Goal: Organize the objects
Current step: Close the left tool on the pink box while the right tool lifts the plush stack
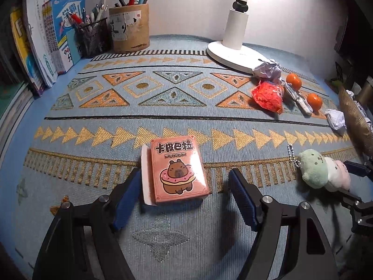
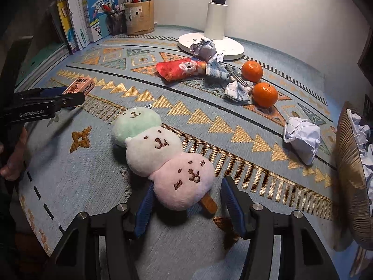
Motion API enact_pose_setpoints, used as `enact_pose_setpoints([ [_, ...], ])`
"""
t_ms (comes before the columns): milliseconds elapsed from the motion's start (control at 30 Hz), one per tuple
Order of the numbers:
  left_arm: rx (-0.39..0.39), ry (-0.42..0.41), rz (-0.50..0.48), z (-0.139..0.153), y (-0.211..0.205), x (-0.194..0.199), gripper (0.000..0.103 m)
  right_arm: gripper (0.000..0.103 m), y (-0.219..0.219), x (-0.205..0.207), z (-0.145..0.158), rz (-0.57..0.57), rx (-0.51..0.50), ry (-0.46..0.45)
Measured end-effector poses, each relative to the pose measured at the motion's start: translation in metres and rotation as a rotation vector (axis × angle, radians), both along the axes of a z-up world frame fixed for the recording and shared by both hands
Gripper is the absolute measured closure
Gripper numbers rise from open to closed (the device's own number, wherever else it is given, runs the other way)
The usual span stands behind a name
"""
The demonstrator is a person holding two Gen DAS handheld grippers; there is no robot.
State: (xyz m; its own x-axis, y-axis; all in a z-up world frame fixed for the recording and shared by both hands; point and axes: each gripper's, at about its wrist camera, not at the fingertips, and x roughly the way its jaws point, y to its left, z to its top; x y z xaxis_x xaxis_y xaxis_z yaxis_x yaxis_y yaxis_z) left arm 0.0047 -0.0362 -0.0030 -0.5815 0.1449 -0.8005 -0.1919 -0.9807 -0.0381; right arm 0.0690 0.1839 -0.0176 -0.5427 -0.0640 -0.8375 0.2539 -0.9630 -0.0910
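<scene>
The left gripper [image 1: 184, 198] is down low over the blue mat [image 1: 163, 107]. A pink card box [image 1: 178, 170] lies flat on the mat between its 2 blue pads [image 1: 127, 200]. The left pad is right beside the box's white flap, and I cannot tell if it touches. The right pad stands apart from the box. So these tongs are partly open and hold nothing.

The right gripper [image 2: 186, 203] is low over a plush [image 2: 160, 156] made of 3 little bear heads: green, white and pink. The pink end and its brown stick lie between the pads. The left pad is at the pink fur, and the right pad is clear of it. These tongs are partly open too.

Near the mat's far right side lie 2 oranges [image 2: 258, 80], a red bag [image 2: 179, 68], a checked cloth [image 2: 229, 81] and 2 paper balls [image 2: 302, 138]. A white lamp [image 1: 235, 35] stands at the far edge. Books [image 1: 56, 39] and 2 pen cups [image 1: 128, 26] stand in the far left corner.
</scene>
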Motion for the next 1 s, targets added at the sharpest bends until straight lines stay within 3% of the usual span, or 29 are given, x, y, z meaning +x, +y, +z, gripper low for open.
enact_pose_setpoints([
  [100,-0.034,0.008,-0.004,0.001,0.007,0.000,0.050,0.032,0.004,0.009,0.009,0.047,-0.024,0.040],
  [133,-0.029,0.010,-0.008,0.002,0.006,0.000,0.062,0.028,0.006,0.010,0.013,0.062,-0.045,0.050],
  [233,-0.013,0.013,-0.014,0.003,0.004,0.001,0.065,0.020,0.008,0.003,0.020,0.102,-0.070,0.073],
  [567,0.009,0.020,-0.074,0.004,0.005,0.014,0.065,0.020,-0.012,-0.034,-0.002,0.293,-0.091,-0.009],
  [600,0.011,0.020,-0.076,0.004,0.005,0.014,0.065,0.021,-0.014,-0.034,-0.002,0.297,-0.092,-0.007],
  [667,0.023,0.018,-0.083,0.005,0.006,0.015,0.065,0.039,-0.016,-0.033,-0.004,0.301,-0.108,-0.024],
  [700,0.032,0.017,-0.088,0.005,0.007,0.016,0.065,0.043,-0.016,-0.032,-0.004,0.291,-0.103,-0.021],
  [900,0.069,0.025,-0.121,0.011,0.022,0.025,0.065,0.055,-0.004,-0.006,0.004,0.184,-0.180,0.012],
  [1000,0.080,0.046,-0.157,0.020,0.041,0.031,0.065,0.055,0.004,0.009,0.015,0.099,-0.168,0.044],
])
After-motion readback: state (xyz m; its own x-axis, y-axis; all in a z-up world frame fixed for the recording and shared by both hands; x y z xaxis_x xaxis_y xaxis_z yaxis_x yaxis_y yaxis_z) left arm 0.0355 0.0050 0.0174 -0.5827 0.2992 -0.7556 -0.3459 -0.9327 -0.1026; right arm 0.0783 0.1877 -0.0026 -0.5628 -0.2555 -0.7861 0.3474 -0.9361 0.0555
